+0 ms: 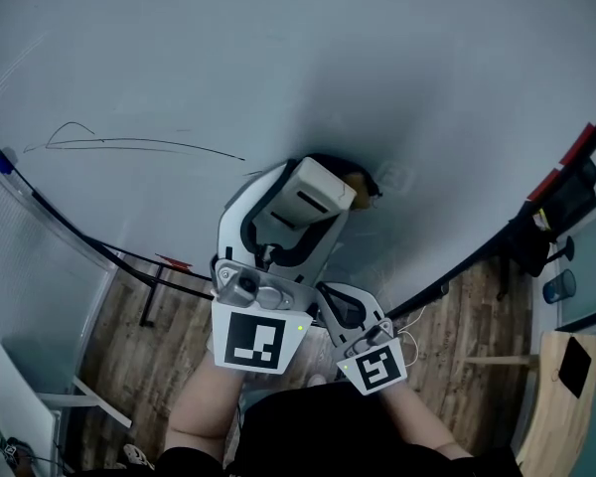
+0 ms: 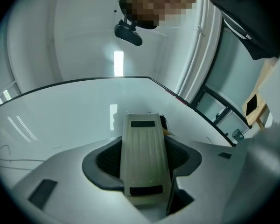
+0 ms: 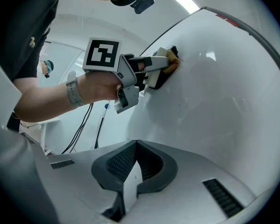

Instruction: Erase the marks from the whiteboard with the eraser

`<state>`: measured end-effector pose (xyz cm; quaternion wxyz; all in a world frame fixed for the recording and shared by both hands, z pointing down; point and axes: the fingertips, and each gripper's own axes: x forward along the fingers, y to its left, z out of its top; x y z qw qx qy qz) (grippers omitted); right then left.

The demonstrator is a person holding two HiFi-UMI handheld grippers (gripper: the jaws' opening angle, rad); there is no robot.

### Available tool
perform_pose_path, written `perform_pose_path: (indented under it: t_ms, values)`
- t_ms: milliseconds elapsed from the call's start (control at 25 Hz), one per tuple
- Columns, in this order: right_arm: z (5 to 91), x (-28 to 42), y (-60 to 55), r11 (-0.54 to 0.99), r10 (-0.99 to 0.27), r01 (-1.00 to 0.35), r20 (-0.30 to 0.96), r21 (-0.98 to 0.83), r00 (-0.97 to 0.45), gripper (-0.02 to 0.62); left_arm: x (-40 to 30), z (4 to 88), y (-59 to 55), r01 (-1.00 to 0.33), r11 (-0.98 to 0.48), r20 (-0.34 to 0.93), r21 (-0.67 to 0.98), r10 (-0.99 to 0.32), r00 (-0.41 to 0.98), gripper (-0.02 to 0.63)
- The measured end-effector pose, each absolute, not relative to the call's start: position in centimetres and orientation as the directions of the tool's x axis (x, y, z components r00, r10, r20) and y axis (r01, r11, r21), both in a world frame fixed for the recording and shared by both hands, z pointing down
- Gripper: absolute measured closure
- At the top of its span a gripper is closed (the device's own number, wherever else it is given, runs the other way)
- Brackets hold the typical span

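The whiteboard (image 1: 308,58) fills the head view, with a thin dark pen line (image 1: 144,146) across its left part. My left gripper (image 1: 330,193) is shut on the eraser (image 1: 316,191), a cream ribbed block whose dark felt end (image 1: 366,183) presses on the board, well right of the line. In the left gripper view the eraser (image 2: 144,164) sits clamped between both pads of the left gripper (image 2: 144,141). The right gripper view shows the left gripper (image 3: 151,71) and the eraser (image 3: 170,59) against the board. My right gripper (image 1: 336,304) (image 3: 133,171) is shut and empty, held back from the board.
A blue item (image 1: 5,162) sits on the board's left edge and a red marker (image 1: 174,261) lies near the lower frame. A wooden floor (image 1: 149,356), a wooden table edge (image 1: 551,415) and a cup (image 1: 559,286) lie to the right. Cables (image 3: 86,118) hang nearby.
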<state>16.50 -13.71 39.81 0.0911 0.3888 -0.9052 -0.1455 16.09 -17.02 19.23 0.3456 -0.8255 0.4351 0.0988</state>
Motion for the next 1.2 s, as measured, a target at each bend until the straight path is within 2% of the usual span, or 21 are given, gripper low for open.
perform_pose_path:
  t_ms: [160,360,600,1200]
  values:
    - [40.0,13.7,-14.5,0.662,-0.728,-0.671,0.071,0.334,-0.682,0.569,13.6,19.3,-17.7,-0.774,-0.361,-0.467,-0.520,-0.639,0.611,0.342]
    - [38.2,14.0,-13.6,0.658,-0.727,-0.670,0.057,0.344,-0.685,0.568,14.4,17.3,-16.1,-0.766,-0.343,-0.474,-0.544,-0.628,0.617,0.341]
    - [39.3,2.1,-17.8,0.666,-0.723,-0.661,0.082,0.346,-0.686,0.568,2.0,18.1,-20.6,-0.782,-0.337,-0.488,-0.524,-0.634,0.600,0.341]
    - [40.3,-14.2,-21.9,0.684,-0.703,-0.631,0.099,0.366,-0.705,0.568,-15.4,18.1,-25.0,-0.822,-0.322,-0.527,-0.469,-0.645,0.553,0.341]
